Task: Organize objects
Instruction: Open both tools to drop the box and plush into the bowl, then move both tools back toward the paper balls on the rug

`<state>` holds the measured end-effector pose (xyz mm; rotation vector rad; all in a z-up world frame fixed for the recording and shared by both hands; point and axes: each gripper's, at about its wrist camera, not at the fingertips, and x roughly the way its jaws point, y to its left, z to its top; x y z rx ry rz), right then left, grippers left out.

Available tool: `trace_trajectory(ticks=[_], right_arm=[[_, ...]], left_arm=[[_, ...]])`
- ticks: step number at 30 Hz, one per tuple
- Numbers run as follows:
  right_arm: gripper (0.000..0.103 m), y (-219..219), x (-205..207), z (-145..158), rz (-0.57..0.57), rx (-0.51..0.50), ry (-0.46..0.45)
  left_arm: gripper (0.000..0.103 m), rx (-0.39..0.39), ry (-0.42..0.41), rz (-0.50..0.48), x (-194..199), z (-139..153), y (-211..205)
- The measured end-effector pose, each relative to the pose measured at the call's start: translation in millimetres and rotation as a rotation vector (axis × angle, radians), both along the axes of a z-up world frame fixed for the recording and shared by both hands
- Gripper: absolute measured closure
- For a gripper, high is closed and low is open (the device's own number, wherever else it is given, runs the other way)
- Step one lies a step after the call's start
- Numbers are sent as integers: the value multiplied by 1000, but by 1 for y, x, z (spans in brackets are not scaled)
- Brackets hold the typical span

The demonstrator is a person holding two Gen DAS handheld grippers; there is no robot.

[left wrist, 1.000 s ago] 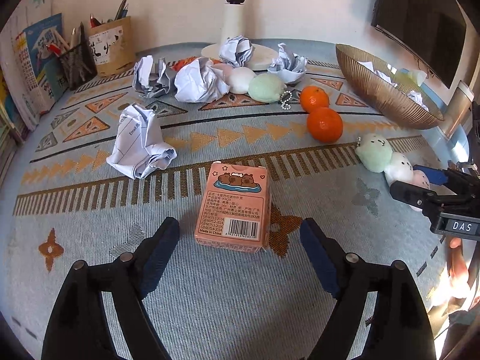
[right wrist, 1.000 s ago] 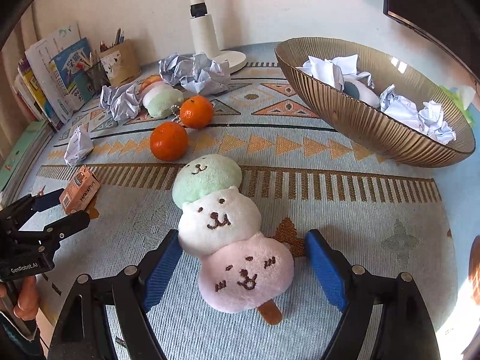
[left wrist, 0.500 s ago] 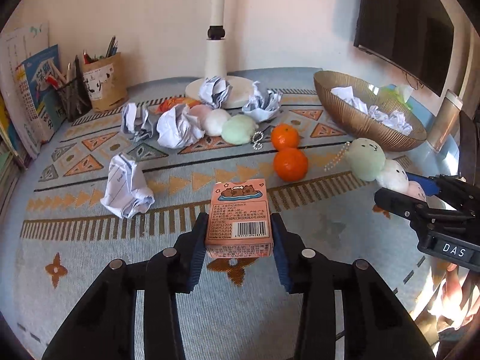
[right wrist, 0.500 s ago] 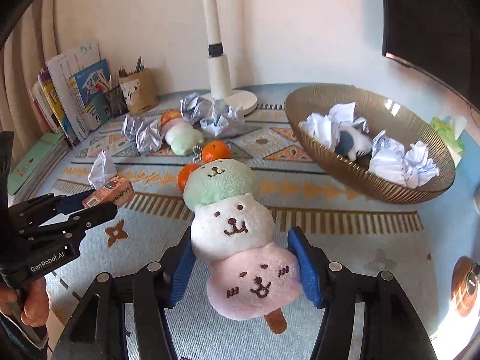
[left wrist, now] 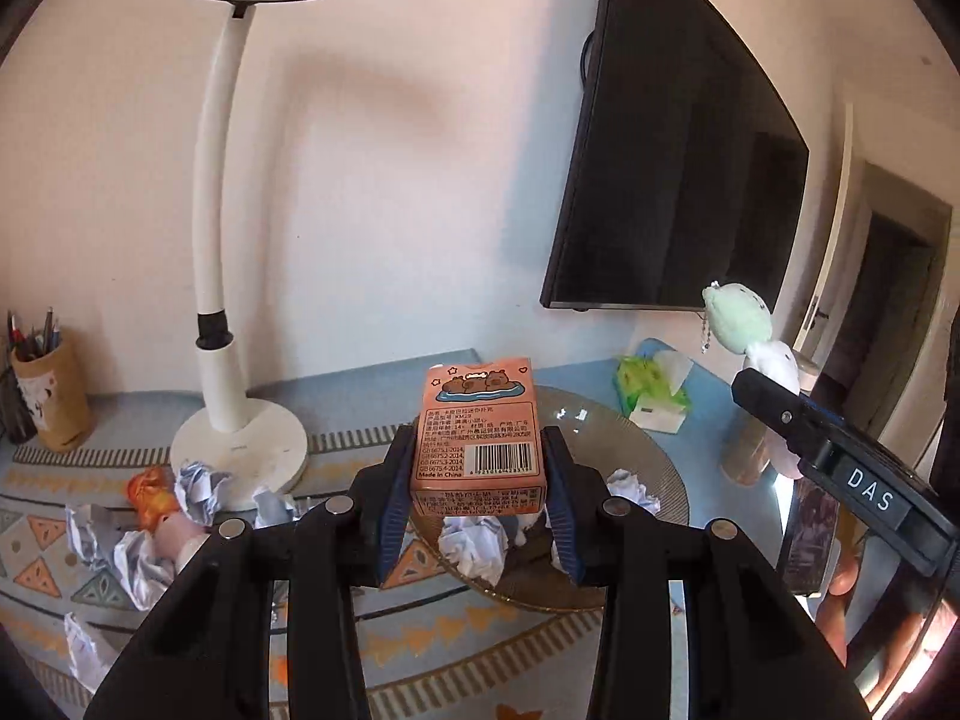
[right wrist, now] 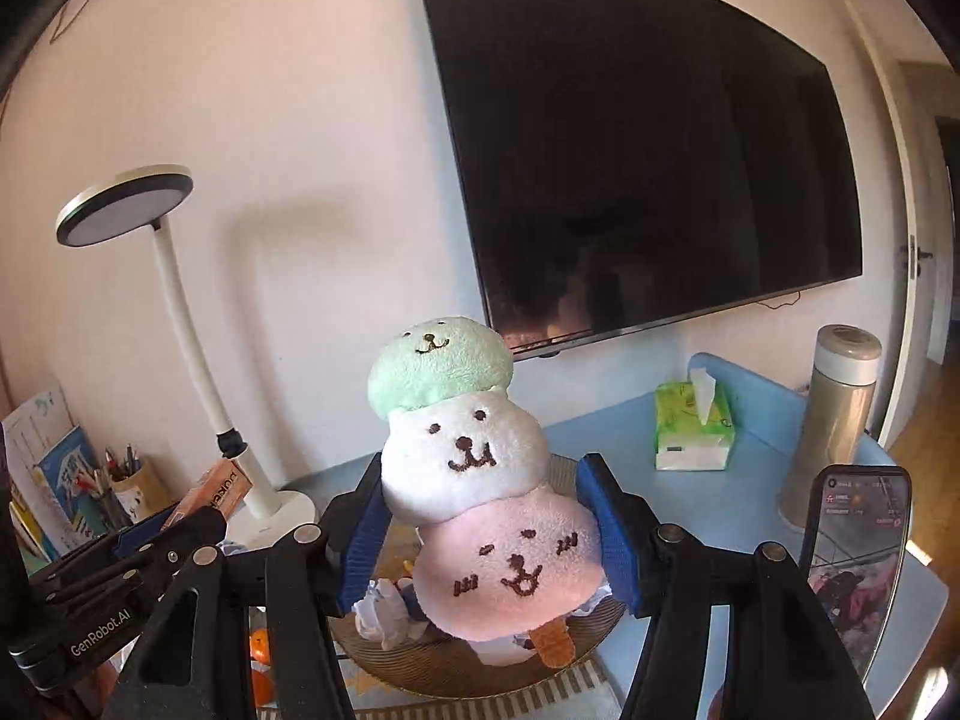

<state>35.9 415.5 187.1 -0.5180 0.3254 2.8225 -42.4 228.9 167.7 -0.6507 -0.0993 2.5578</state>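
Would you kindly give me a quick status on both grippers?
Left gripper shut on orange cardboard box. Right gripper shut on three-tier plush toy. Both lifted above ribbed brown bowl; path clear.

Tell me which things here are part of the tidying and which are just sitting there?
Part of the tidying: orange box in the left gripper; plush toy in the right gripper; crumpled paper; bowl.

Just sitting there: lamp, TV, tissue pack, flask, pen cup.
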Motion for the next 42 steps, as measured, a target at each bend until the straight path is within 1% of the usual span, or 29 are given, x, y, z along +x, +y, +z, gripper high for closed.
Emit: trace_trajectory(ticks=[2,5,7,8,9,10,11,13,15,17,20,22,24,26,28,31,34,35,36,37,39,40,41,42], right_arm=[[43,14,-18,-15,-28,-33,-39],[41,31,-36,-36,-36,-91,-81],[31,36,-51,-48,-7,-125,-117],[20,37,-59,-54,22,-149,-147],[17,38,-64,-60,33,-166,-173],[17,38,-66,-64,36,-169,-188],[17,36,-66,-66,37,-160,-197],[17,31,-62,-66,35,-138,-206],[17,32,-51,-62,53,-125,-192],[17,23,-37,-50,75,-105,-168],[17,-6,-16,-26,149,-59,-120],[16,-31,-3,-14,210,-22,-92],[14,-61,9,-12,279,0,-75],[14,-91,16,-24,344,8,-84],[14,-122,17,-47,401,31,-120],[14,-157,14,-94,440,91,-165],[14,-175,8,-126,445,158,-210],[14,-177,4,-129,444,169,-240],[14,-176,3,-128,454,166,-236],[13,-174,2,-128,467,153,-230],[1,-170,-4,-134,456,130,-262],[1,-170,-6,-136,431,135,-281],[1,-170,-8,-138,410,146,-292],[1,-172,-8,-139,399,162,-297]], left_arm=[[66,-8,-15,-11,-15,-12,17],[66,-38,-26,-17,-34,-32,39],[65,-78,-36,-12,-43,-45,50],[56,-102,-41,-12,-48,-51,56],[43,-127,-55,-16,-51,-57,61],[35,-141,-71,-19,-55,-62,63],[23,-140,-79,-20,-55,-64,63],[22,-130,-78,-18,-50,-65,54],[22,-134,-71,-20,-40,-62,44],[22,-144,-56,-6,-27,-57,27],[21,-142,-28,53,2,-47,-14],[14,-125,-12,114,22,-40,-50],[2,-103,13,191,44,-35,-87],[1,-104,31,280,63,-34,-121],[1,-135,21,350,77,-42,-147],[1,-182,-25,443,87,-73,-175],[1,-262,-76,485,80,-108,-184],[1,-280,-77,488,78,-116,-183],[1,-285,-75,486,78,-120,-184],[2,-279,-99,471,74,-122,-185],[2,-228,-115,455,72,-123,-188],[1,-194,-119,447,70,-123,-190],[1,-171,-141,438,67,-125,-191],[1,-166,-170,432,64,-128,-191]])
